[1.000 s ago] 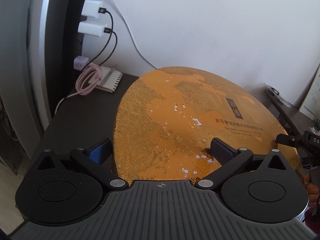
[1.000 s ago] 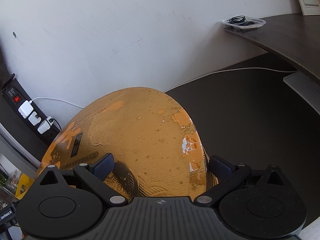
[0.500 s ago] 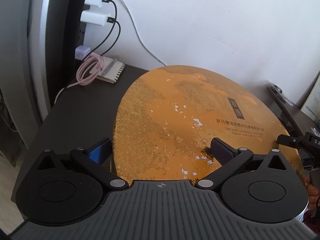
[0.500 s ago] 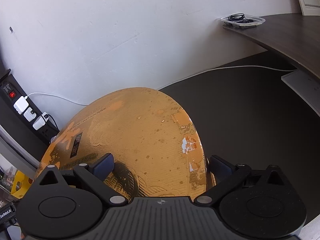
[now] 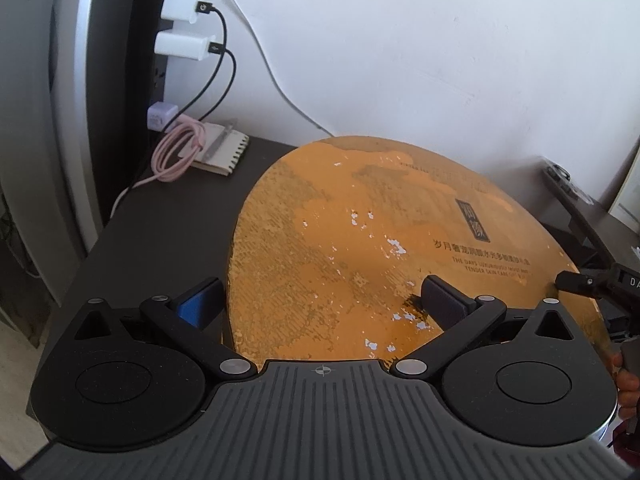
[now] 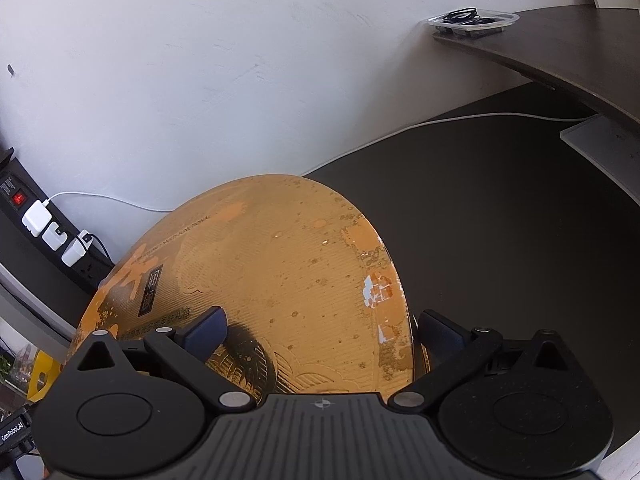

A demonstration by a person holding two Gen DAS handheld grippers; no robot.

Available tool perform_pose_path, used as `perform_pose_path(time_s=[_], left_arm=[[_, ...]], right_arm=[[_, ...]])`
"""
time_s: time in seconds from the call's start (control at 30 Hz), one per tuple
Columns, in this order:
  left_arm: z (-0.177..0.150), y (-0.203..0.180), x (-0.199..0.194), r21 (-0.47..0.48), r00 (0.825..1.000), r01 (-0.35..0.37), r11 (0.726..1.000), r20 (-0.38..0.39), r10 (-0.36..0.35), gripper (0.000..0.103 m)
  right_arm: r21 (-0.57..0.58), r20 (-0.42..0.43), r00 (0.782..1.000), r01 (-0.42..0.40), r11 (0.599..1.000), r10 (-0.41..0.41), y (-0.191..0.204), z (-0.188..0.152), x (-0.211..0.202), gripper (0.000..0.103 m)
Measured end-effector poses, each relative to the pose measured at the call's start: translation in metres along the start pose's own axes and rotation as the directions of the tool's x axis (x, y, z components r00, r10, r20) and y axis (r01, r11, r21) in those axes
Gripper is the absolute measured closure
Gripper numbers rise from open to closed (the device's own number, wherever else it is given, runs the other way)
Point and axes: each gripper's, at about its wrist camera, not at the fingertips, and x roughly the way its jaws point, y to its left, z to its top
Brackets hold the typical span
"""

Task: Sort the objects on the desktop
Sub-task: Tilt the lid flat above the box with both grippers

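A: Big dark counter (image 5: 168,232), and over it the round orange box (image 5: 384,248), worn lid, near edge cut off behind both tools.

B: Left hand-held gripper (image 5: 320,300) straddles the box's left rim: one finger outside the edge, one on the lid. Grasping or merely resting? Can't tell.

A: Same on the right hand-held gripper (image 6: 320,330), fingers either side of the right rim; contact is hidden.

B: Right view alone shows the raised shelf (image 6: 560,48) with a clear tray (image 6: 472,22) of black bits, hard to make out.

A: Left view alone gives the notebook (image 5: 220,152) with a pink cable (image 5: 176,152) coiled on it, by the power strip (image 6: 60,236).
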Motion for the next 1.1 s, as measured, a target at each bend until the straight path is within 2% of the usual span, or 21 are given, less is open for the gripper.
perform_pose_path(time_s=[0.23,0.37,0.47,0.6,0.77,0.9,1.1], left_arm=[[0.002,0.014,0.009,-0.057,0.999,0.027,0.998,-0.031,-0.028,0.0],[0.006,0.023,-0.003,-0.088,1.0,0.015,0.996,-0.022,-0.017,0.002],[0.009,0.023,-0.024,-0.065,1.0,-0.009,0.998,0.021,0.01,0.002],[0.001,0.013,-0.052,0.012,0.995,-0.086,0.996,0.059,0.085,0.002],[-0.024,0.0,-0.075,0.081,0.99,-0.139,0.987,0.035,0.137,0.001],[-0.038,0.003,-0.082,0.054,0.991,-0.135,0.989,0.0,0.135,0.001],[-0.046,0.009,-0.079,0.009,0.986,-0.16,0.987,-0.039,0.16,0.001]], right_arm=[[-0.001,-0.01,0.999,0.034,0.999,-0.034,0.009,0.001,0.005,0.0],[-0.034,0.053,0.998,0.017,0.999,-0.015,0.012,0.004,-0.019,0.0],[-0.077,0.117,0.993,0.006,0.997,0.003,0.02,0.003,-0.047,0.0],[-0.141,0.156,0.987,-0.026,0.99,0.048,0.03,-0.008,-0.084,0.0],[-0.224,0.13,0.986,-0.078,0.972,0.109,0.036,-0.042,-0.114,0.0],[-0.191,0.104,0.988,-0.094,0.977,0.115,0.028,-0.064,-0.121,0.0],[-0.132,0.083,0.992,-0.083,0.988,0.095,0.017,-0.073,-0.12,0.0]])
